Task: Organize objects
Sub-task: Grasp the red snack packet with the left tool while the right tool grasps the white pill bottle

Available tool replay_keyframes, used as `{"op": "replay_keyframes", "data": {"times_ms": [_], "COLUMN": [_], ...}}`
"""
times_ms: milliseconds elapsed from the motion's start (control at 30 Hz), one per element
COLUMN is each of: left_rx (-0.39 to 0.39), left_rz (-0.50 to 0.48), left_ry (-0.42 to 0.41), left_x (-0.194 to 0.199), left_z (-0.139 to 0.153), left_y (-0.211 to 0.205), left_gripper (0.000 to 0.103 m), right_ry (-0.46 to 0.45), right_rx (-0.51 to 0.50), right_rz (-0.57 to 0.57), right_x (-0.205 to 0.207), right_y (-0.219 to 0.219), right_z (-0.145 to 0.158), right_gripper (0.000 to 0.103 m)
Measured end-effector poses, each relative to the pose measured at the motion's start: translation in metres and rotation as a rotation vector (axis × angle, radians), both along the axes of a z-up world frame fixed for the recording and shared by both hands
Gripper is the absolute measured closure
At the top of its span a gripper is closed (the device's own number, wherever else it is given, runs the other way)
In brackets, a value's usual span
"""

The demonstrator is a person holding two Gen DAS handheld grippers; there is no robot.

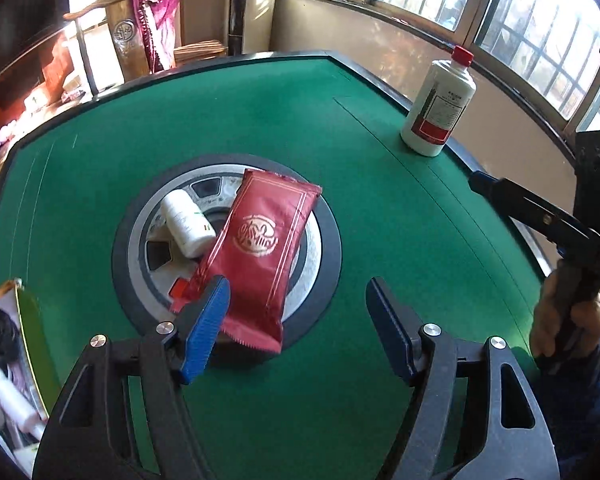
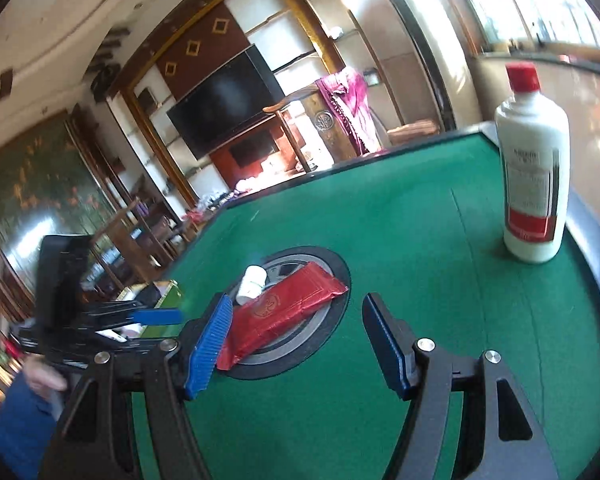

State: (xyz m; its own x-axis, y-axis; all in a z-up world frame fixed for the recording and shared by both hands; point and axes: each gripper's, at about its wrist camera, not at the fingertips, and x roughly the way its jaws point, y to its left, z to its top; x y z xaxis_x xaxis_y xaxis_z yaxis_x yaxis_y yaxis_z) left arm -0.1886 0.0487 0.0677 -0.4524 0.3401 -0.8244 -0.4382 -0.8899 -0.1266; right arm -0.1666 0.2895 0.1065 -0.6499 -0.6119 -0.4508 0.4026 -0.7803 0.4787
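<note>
**Both grippers hanging open over the green table, nothing held**

Left wrist view: the left gripper [image 1: 298, 300] is pointing steeply down at the green felt table [image 1: 380, 220], its blue-padded jaws standing wide apart with nothing between them. The red packet [image 1: 258, 252] is lying slantwise across the round hub [image 1: 328, 240] at the table's middle, its near end just behind the left pad, whether touching I cannot tell. A small white bottle [image 1: 188, 222] is lying on its side in the hub, touching the packet's left edge. A tall white bottle with a red cap [image 1: 440, 108] is standing upright near the far right rim. At the right edge, a hand [image 1: 568, 320] is gripping the handle of the other tool. A green box [image 1: 28, 344] is sitting at the left edge.

Right wrist view: the right gripper [image 2: 296, 340] is tilting gently downward, jaws likewise wide and empty. The packet [image 2: 284, 312] and small bottle [image 2: 252, 280] are lying ahead in the hub; the tall bottle [image 2: 534, 176] is standing right. The left gripper [image 2: 156, 316] is showing blurred at the left.
</note>
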Motion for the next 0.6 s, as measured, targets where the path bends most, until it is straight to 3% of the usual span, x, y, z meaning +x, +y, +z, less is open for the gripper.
{"op": "replay_keyframes", "data": {"times_ms": [300,467,600], "left_rx": [-0.174,-0.321,-0.308], "left_rz": [-0.059,-0.062,-0.070], "left_ry": [-0.041,-0.015,-0.038], "left_x": [-0.051,-0.067,-0.077], "left_z": [-0.043,-0.062,-0.072], "left_y": [0.032,0.044,0.043], "left_gripper": [0.032,0.032,0.030], "right_ry": [-0.060,-0.083,-0.090], "right_rx": [-0.118,-0.143,-0.147], "right_rz": [0.026,0.027,0.021], "right_x": [0.000,-0.002,-0.003], "right_y": [0.007,0.007,0.007], "right_z": [-0.006,-0.009,-0.011], "right_gripper": [0.035,0.035,0.035]}}
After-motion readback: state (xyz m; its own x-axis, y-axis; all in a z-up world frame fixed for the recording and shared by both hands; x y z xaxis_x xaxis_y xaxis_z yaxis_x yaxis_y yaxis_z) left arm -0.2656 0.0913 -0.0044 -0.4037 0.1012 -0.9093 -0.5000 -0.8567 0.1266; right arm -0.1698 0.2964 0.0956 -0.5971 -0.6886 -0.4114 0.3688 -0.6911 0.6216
